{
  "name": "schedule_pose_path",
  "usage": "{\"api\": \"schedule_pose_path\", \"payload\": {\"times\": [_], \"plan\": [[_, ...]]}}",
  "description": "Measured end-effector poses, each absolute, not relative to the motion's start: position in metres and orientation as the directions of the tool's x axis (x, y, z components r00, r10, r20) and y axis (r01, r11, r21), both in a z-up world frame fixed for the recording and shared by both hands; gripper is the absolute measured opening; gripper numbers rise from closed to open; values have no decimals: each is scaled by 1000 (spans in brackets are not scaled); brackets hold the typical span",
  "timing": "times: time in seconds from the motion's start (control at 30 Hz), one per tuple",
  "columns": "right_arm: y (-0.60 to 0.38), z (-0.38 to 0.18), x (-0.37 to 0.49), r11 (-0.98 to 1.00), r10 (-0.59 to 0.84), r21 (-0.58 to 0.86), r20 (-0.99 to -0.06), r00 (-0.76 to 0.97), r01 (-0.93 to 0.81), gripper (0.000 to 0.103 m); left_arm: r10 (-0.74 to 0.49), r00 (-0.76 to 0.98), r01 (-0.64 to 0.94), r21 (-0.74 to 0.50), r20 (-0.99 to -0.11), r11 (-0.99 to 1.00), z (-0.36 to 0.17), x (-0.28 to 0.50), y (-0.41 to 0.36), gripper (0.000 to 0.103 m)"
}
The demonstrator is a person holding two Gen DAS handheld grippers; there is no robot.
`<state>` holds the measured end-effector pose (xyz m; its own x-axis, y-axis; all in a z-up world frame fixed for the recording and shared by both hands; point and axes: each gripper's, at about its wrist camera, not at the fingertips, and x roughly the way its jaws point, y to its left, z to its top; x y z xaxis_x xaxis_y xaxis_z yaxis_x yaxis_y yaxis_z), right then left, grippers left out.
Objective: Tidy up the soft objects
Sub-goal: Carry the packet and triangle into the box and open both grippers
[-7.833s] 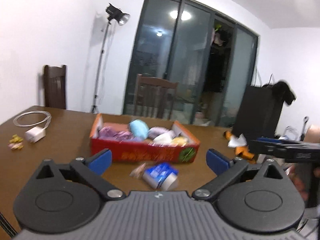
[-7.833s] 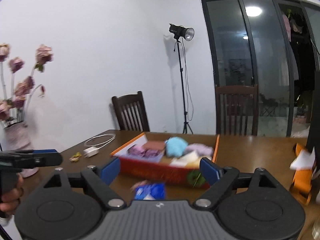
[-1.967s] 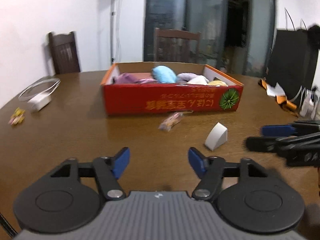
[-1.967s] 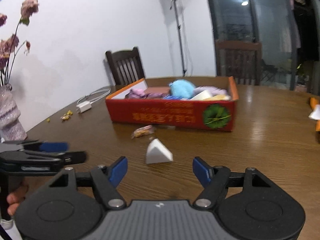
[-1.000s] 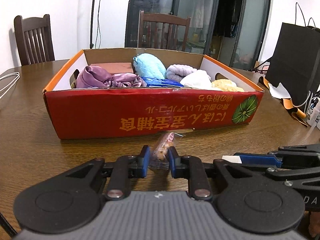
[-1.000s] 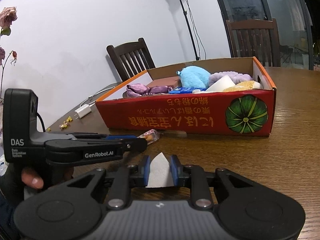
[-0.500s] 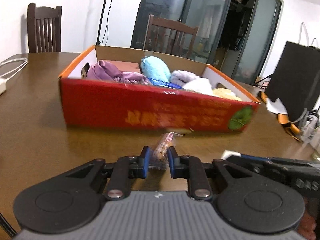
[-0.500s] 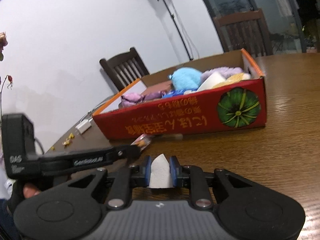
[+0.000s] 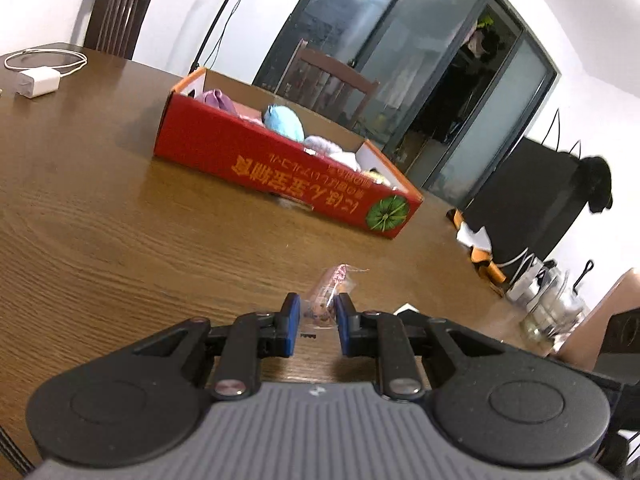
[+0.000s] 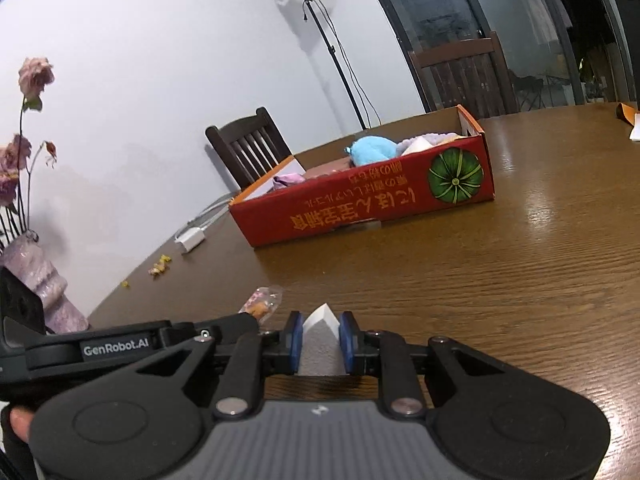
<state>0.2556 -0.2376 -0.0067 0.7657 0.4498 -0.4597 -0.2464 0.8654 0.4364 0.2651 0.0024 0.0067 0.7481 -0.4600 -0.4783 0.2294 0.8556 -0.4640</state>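
My left gripper (image 9: 317, 318) is shut on a clear snack packet (image 9: 325, 292) with pink and brown contents, held above the wooden table. My right gripper (image 10: 320, 338) is shut on a white wedge-shaped sponge (image 10: 321, 344). The packet (image 10: 260, 304) and the left gripper's body also show in the right wrist view, just left of the sponge. The red cardboard box (image 9: 280, 168) (image 10: 372, 204) lies farther back on the table, tilted in both views. It holds a light blue plush (image 9: 283, 119), purple cloth (image 9: 218, 100) and other soft items.
A white charger with a cable (image 9: 38, 76) lies at the table's far left. Small yellow bits (image 10: 159, 265) and a vase of dried flowers (image 10: 36, 276) are at the left. Dark chairs (image 10: 250, 152), a light stand (image 10: 320, 20), a black bag (image 9: 532, 200) and glass jars (image 9: 552, 300) surround the table.
Both grippers have pulled back and up from the box, each still holding its item. The box now looks farther away and tilted in both views.
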Motion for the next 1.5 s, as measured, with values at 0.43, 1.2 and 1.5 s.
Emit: {"api": "schedule_pose_path", "payload": {"times": [0.43, 1.2, 1.5], "plan": [[-236, 76, 333, 872, 465, 329, -327, 823, -362, 19, -382, 846, 282, -298, -371, 912, 95, 363, -11, 20], [-236, 21, 505, 873, 418, 437, -438, 796, -219, 45, -299, 815, 156, -309, -497, 938, 43, 480, 2, 62], [-254, 55, 471, 896, 379, 385, -409, 830, -220, 48, -252, 853, 161, -228, -458, 960, 73, 448, -4, 64]]}}
